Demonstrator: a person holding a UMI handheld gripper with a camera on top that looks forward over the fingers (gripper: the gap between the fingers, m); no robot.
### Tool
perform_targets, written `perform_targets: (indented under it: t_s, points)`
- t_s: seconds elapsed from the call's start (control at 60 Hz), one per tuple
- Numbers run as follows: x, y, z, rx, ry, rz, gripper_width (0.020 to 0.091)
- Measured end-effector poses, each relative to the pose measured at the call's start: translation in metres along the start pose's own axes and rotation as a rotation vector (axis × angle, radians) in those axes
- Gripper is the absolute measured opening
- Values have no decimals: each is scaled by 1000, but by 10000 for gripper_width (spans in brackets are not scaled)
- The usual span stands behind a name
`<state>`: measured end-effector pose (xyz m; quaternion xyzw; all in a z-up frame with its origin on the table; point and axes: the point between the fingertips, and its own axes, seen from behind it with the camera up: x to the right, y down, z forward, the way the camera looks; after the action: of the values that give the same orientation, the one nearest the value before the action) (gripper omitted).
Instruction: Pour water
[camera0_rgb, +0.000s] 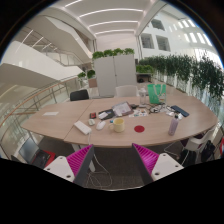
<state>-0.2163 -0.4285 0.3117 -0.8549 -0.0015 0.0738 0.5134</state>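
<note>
A long oval wooden table (60, 122) stands well beyond my fingers. On it a pale, slim bottle (172, 126) stands upright towards the right end. A small yellowish cup (119, 124) sits near the table's front edge at the middle, with a flat red disc (139, 128) just right of it. My gripper (113, 165) is open and far short of the table, its pink pads (80, 160) spread wide with nothing between them. Only dark floor and a thin cable show in the gap.
A white box (83, 126), papers (122, 109) and a green object (155, 94) also lie on the table. Dark chairs (79, 95) stand behind it, white ones (200, 143) at the right. White cabinets topped with plants (113, 70) rise at the back.
</note>
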Motion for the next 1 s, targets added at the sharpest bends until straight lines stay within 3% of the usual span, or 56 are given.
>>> perform_targets:
  t_s: [0.183, 0.333, 0.383, 0.45, 0.517, 0.733, 0.783, 1.0]
  points:
    - [15, -2, 24, 11, 31, -20, 825]
    - [91, 18, 58, -7, 93, -27, 823]
    - [128, 18, 72, 23, 117, -35, 828]
    - [179, 4, 97, 151, 153, -92, 825]
    - [247, 0, 128, 225, 215, -130, 819]
    - [432, 17, 278, 268, 317, 14, 826]
    - [461, 17, 299, 249, 320, 20, 823]
    - [501, 8, 400, 273, 266, -15, 818]
